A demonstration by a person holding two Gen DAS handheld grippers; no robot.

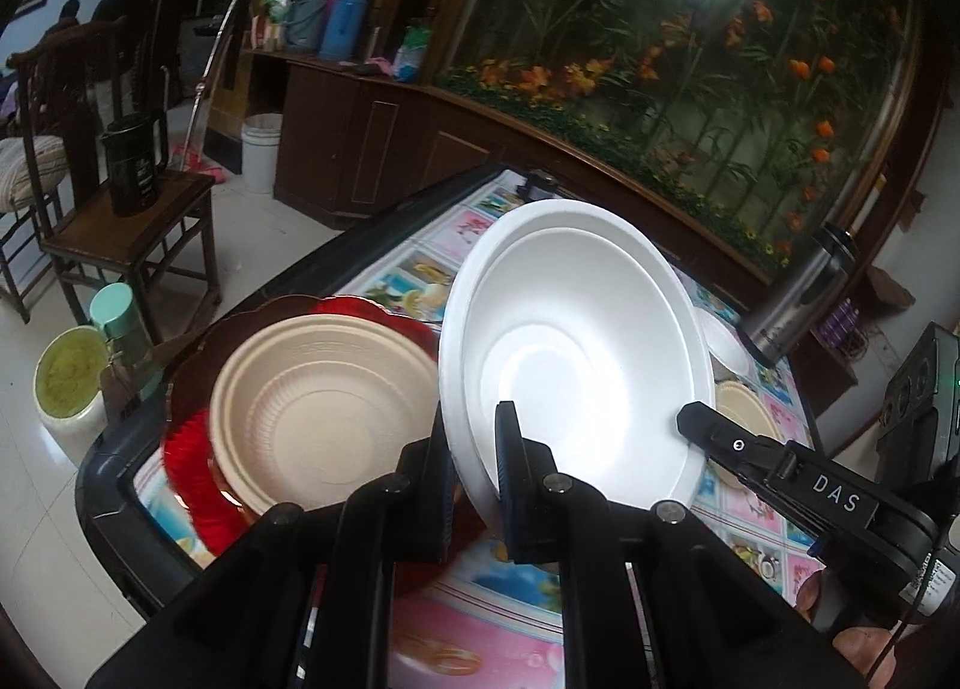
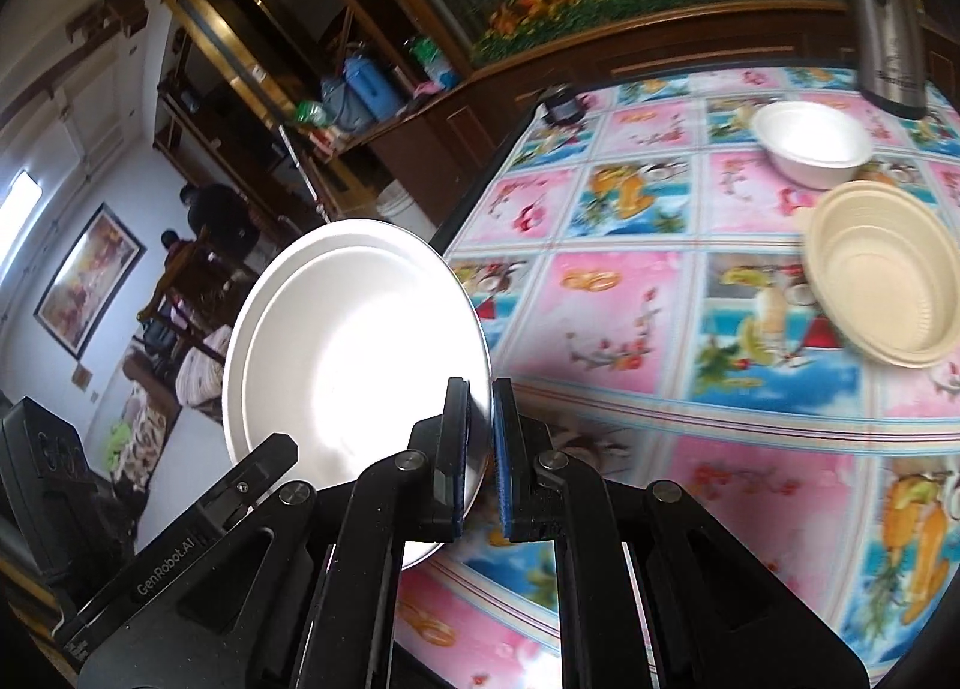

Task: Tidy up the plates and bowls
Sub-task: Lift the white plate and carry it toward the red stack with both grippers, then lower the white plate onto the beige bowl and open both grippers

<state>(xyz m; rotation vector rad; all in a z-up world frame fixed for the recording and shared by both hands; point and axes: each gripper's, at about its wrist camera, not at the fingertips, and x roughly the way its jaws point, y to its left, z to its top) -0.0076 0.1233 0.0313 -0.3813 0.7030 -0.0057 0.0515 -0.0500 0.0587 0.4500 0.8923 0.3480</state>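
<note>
A beige plate (image 1: pixel 324 413) lay on a red plate (image 1: pixel 192 467) at the table's (image 2: pixel 660 329) left end. The left gripper (image 1: pixel 474 479) pinched the near rim of a tilted white plate (image 1: pixel 576 353), held off the table. The right gripper (image 2: pixel 478 461) clamped the same plate's right rim, jaws nearly together. Farther right sat a beige bowl (image 2: pixel 882 281) and a white bowl (image 2: pixel 810 140), close together.

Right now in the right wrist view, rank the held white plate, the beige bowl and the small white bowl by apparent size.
1. white plate, though it is nearest the camera
2. beige bowl
3. small white bowl, farthest away
</note>
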